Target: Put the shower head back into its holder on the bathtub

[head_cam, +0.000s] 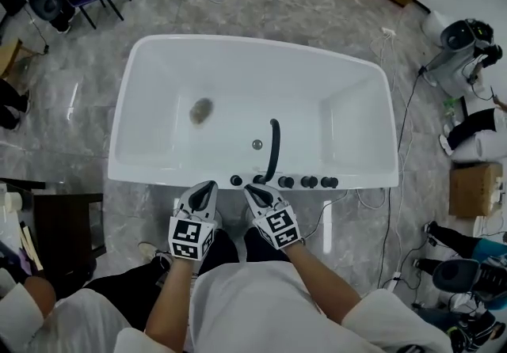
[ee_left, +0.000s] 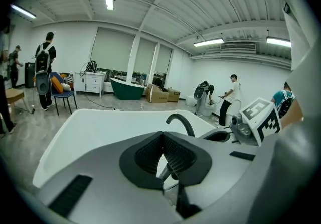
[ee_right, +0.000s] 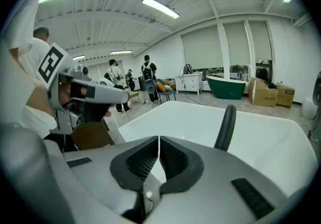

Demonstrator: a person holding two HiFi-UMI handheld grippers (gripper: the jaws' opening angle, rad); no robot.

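Note:
A white bathtub [head_cam: 158, 51] lies across the head view, and a black curved spout [head_cam: 274, 149] rises from its near rim. A row of black fittings [head_cam: 297, 182] sits along that rim; I cannot tell which one is the shower head or its holder. My left gripper [head_cam: 206, 187] hovers just in front of the rim, shut and holding nothing. Beside it, my right gripper [head_cam: 253, 191] is also shut and holds nothing, close to the spout's base. The spout [ee_left: 180, 121] shows beyond the closed left jaws, and the spout [ee_right: 225, 127] stands right of the closed right jaws.
The tub floor has a drain [head_cam: 257, 144] and a greyish smudge [head_cam: 201, 111]. A white hose [head_cam: 366, 203] loops below the rim at the right. A cardboard box [head_cam: 474, 189] and a white machine [head_cam: 463, 51] stand right, a dark stool [head_cam: 67, 229] left. People stand farther off.

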